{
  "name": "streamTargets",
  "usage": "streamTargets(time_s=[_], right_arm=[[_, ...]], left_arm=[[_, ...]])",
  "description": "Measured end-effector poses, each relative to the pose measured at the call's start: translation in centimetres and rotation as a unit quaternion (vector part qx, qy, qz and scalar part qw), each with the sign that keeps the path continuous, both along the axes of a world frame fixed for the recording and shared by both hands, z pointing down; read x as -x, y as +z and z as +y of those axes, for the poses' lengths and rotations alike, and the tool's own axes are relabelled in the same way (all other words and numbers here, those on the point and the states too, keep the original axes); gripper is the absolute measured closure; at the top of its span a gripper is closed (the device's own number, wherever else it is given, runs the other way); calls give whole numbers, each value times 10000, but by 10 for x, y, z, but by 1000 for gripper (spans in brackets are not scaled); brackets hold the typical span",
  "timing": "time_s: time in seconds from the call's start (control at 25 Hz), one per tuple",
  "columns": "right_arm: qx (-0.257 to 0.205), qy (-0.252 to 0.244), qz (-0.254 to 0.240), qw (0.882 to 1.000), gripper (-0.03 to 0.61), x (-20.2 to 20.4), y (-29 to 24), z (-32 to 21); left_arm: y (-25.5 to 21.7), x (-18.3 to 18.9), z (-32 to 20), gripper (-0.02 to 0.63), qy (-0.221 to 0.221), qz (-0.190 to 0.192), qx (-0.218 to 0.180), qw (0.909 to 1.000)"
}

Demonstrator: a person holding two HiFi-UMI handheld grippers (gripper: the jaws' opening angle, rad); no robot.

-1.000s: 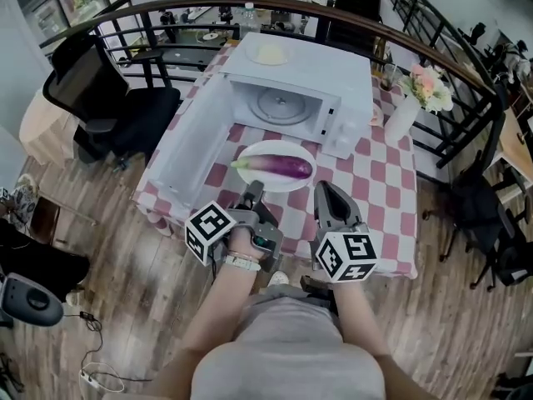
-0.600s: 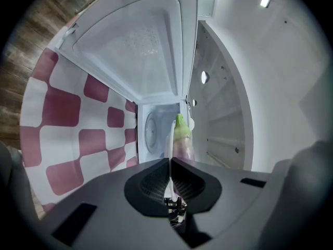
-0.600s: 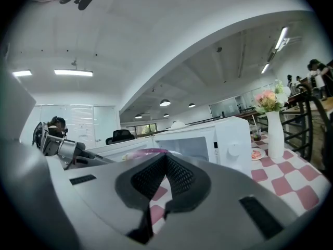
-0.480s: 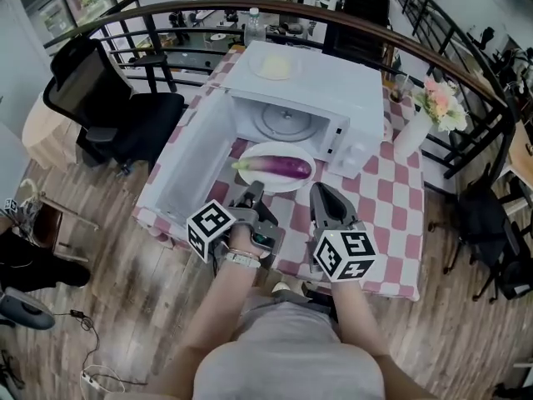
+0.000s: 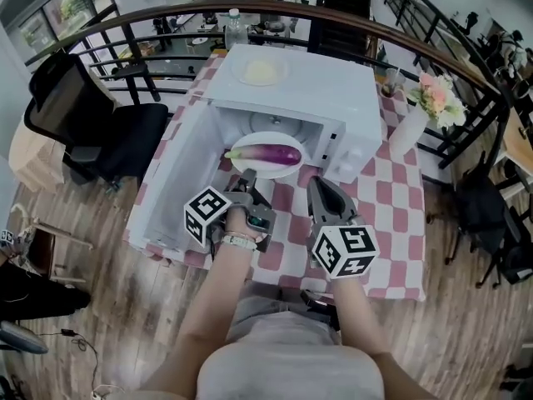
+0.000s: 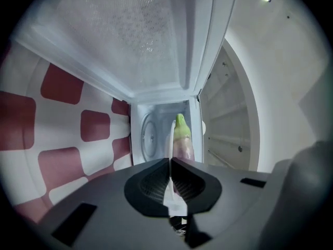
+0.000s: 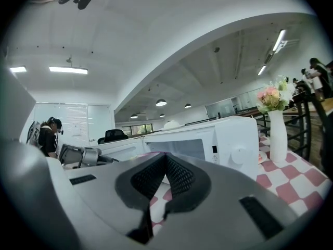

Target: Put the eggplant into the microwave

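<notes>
An open-plan office on a gallery level: a curved dark railing [image 5: 275, 4] rings the wood floor [image 5: 100, 298], black office chairs [image 5: 75, 111] stand around, strip lights [image 7: 67, 70] cross the white ceiling, and a checked-cloth bench [image 5: 391, 211] carries a microwave [image 5: 316, 82] and flowers [image 5: 435, 90].

Eggplant [image 5: 268, 154] is purple, fading pale toward a green stem, on a plain white plate [image 5: 271, 175]. Microwave [image 5: 308, 86] is all white (inside too). Tablecloth [image 5: 391, 198] is red-and-white checks, vase [image 5: 402, 130] white with pink flowers [image 5: 433, 90]. Cubes [image 5: 206, 215] carry black-and-white square markers, chair [image 5: 92, 132] is black, floor [image 5: 92, 307] brown wood-grain.
</notes>
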State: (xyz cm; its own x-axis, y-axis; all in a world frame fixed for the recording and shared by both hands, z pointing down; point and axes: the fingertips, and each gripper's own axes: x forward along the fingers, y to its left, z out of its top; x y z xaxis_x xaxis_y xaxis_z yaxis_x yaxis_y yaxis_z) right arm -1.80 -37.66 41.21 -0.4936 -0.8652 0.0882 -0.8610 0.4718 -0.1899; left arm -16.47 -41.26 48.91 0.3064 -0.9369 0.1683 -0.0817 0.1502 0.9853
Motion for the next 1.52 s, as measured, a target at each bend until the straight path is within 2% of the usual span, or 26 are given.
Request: streamTargets(time_s=[0.68,1.04,1.24,1.52], right_arm=[[187,56,218,9996,554,22,63,-64],[272,133,334,9990,554,23,83,-73],[304,160,364,9987,554,23,87,-72],[325,123,408,9986,554,25,88,-72]], left_arm=[[61,0,-95,598,299,-166,244,9991],[87,-1,-113,598,301,-35,542,9981],[96,-3,-118,598,352,-219,686,9968],[102,-1,-128,598,168,-150,910,9956]])
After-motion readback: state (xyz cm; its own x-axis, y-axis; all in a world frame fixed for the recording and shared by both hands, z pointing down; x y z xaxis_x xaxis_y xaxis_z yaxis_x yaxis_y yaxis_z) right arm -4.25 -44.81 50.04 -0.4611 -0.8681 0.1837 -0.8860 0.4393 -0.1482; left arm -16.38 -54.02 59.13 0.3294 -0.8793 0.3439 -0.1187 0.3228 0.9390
